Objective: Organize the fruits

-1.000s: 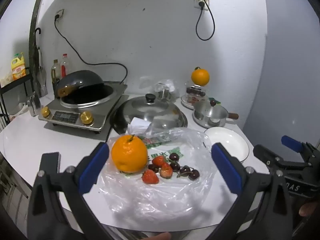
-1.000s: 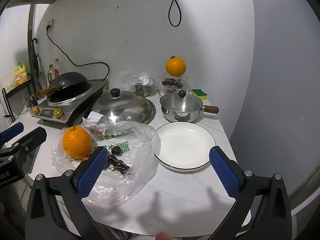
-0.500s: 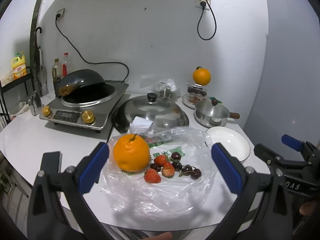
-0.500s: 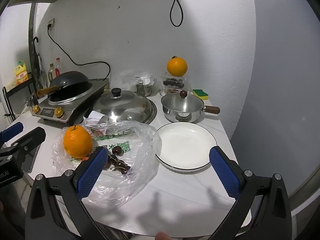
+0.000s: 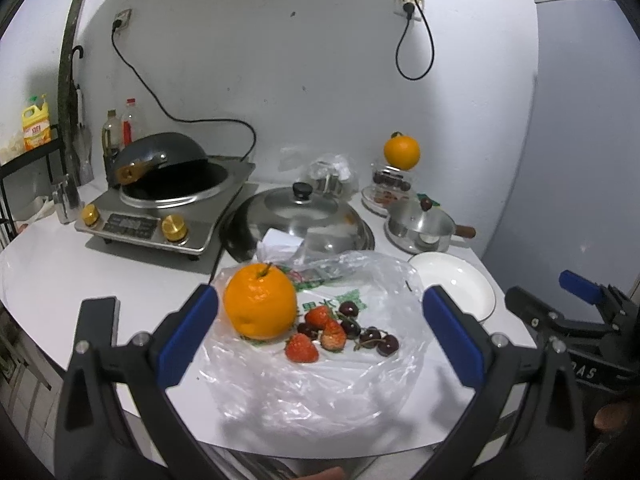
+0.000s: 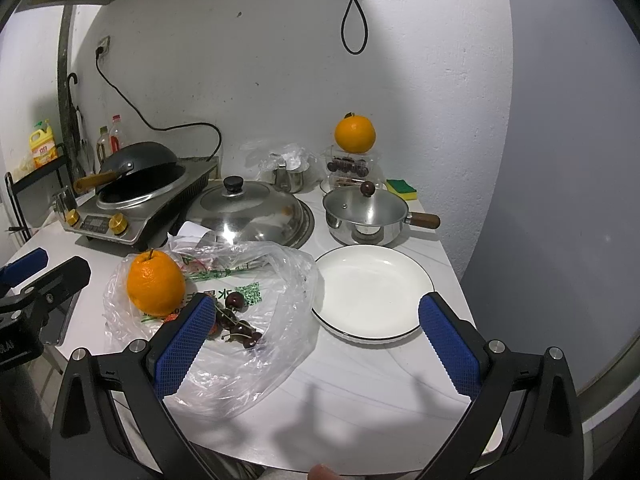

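Observation:
An orange [image 5: 260,306] [image 6: 156,282] sits on a clear plastic bag [image 5: 320,364] [image 6: 248,320] on the white table, with strawberries [image 5: 318,330] and dark cherries [image 5: 374,338] [image 6: 240,326] beside it. An empty white plate [image 5: 452,286] [image 6: 372,292] lies right of the bag. A second orange [image 5: 401,153] [image 6: 355,133] rests on a clear box at the back. My left gripper [image 5: 320,334] is open and empty, held in front of the bag. My right gripper [image 6: 318,340] is open and empty, held before the bag and plate.
An induction cooker with a dark wok [image 5: 168,184] [image 6: 136,184] stands at the back left. A large steel lid [image 5: 300,220] [image 6: 248,208] and a small lidded pot [image 5: 424,228] [image 6: 368,212] sit behind the bag. A green-yellow sponge [image 6: 401,189] lies by the wall. Bottles stand far left.
Both grippers stay open. The left view has drifted slightly, so the orange and bag sit a little further right. The fruits have not moved.

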`<state>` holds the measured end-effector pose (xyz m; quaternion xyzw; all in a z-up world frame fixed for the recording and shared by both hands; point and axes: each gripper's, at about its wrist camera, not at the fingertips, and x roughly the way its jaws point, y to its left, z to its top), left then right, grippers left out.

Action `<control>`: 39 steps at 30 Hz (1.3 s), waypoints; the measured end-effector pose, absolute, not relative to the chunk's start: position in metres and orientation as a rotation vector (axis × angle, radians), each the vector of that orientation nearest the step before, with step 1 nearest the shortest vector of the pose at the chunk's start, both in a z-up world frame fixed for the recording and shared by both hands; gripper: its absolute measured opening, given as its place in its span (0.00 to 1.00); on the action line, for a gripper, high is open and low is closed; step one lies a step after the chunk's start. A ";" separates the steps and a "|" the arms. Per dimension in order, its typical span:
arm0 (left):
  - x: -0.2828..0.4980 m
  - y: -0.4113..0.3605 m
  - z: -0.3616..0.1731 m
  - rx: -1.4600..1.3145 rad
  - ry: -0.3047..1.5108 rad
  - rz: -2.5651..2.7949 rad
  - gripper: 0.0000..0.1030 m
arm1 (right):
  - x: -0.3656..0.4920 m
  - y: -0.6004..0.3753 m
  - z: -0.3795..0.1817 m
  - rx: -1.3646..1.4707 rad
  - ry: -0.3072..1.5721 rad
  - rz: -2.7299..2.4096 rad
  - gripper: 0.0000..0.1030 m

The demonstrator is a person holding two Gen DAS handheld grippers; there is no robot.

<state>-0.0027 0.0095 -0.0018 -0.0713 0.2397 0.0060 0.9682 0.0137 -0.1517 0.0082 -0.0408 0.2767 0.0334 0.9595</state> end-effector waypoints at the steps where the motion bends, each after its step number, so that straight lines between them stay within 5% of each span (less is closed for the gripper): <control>1: -0.003 0.009 -0.002 -0.143 0.484 0.012 1.00 | 0.014 -0.152 0.008 -0.082 0.560 0.067 1.00; 39: -0.003 0.013 0.001 -0.130 0.471 0.009 1.00 | 0.019 -0.157 0.006 -0.081 0.564 0.065 1.00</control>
